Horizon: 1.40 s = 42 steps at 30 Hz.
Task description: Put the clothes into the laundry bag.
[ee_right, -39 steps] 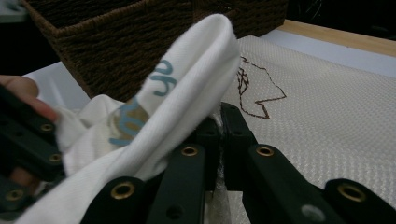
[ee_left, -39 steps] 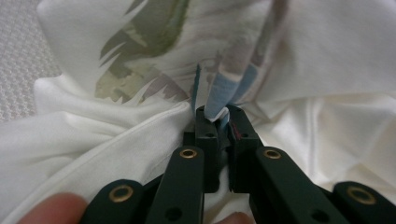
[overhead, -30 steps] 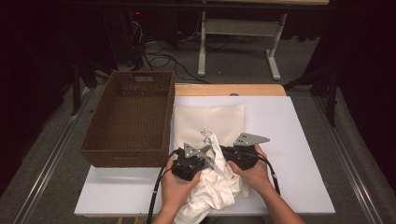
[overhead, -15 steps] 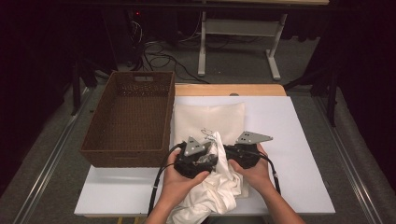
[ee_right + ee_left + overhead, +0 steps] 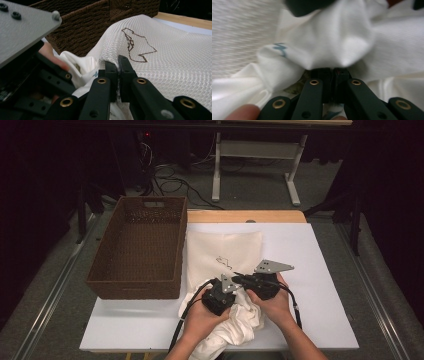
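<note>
White tabletop (image 5: 320, 270), wicker basket (image 5: 137, 245) at left. White garment (image 5: 235, 322) bunched at near edge, spilling from mesh laundry bag (image 5: 225, 252). Left gripper (image 5: 333, 72) just re-clamped on garment, shifted toward bag since a second ago; right gripper (image 5: 117, 66) pinching bag's edge. Stuffing apparently underway.

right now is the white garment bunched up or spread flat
Bunched up. The white garment lies crumpled at the table's near edge, with the left gripper shut on a fold of it.
</note>
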Each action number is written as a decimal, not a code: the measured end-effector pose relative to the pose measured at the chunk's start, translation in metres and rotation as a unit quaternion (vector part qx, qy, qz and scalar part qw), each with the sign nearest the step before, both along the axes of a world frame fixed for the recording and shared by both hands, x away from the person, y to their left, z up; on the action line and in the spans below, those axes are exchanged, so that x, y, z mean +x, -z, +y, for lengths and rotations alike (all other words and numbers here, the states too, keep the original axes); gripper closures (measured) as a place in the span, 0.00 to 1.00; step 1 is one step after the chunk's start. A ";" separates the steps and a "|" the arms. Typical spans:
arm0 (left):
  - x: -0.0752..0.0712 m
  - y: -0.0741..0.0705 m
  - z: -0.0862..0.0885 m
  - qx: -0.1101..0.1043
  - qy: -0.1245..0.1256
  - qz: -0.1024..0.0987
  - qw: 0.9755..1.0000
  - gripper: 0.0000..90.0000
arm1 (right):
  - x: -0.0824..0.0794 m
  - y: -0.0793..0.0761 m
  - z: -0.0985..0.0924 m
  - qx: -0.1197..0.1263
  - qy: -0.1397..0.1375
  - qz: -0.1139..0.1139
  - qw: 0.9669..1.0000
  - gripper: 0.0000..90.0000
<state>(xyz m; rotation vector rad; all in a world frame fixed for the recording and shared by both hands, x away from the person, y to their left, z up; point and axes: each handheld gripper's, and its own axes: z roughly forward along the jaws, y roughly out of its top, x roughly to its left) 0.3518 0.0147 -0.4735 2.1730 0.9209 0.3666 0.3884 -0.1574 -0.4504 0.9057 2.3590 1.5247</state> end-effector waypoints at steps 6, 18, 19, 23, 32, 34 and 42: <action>0.009 0.004 0.020 -0.057 -0.111 0.005 0.992 0.97 | -0.005 -0.001 -0.001 -0.010 -0.021 0.002 1.000 0.99; -0.024 -0.027 0.035 -0.152 -0.021 0.003 0.988 0.44 | -0.001 0.000 -0.005 -0.001 0.001 0.004 1.000 0.99; -0.026 -0.028 0.031 -0.157 0.003 0.016 0.987 0.41 | -0.001 0.000 -0.005 -0.001 0.002 0.006 1.000 0.99; -0.027 -0.012 0.003 -0.088 0.047 0.065 0.993 0.27 | -0.001 -0.001 -0.003 0.001 0.002 0.004 1.000 0.99; -0.017 0.000 -0.006 -0.060 -0.009 0.065 0.996 0.80 | -0.004 -0.002 -0.005 0.008 -0.003 0.013 1.000 0.99; -0.017 -0.005 -0.002 -0.071 -0.022 0.048 0.996 0.82 | -0.004 -0.002 -0.007 0.016 -0.003 0.021 1.000 0.99; -0.008 0.003 -0.003 -0.069 -0.143 -0.018 0.987 0.82 | -0.005 -0.006 -0.007 0.027 -0.013 0.027 0.999 0.99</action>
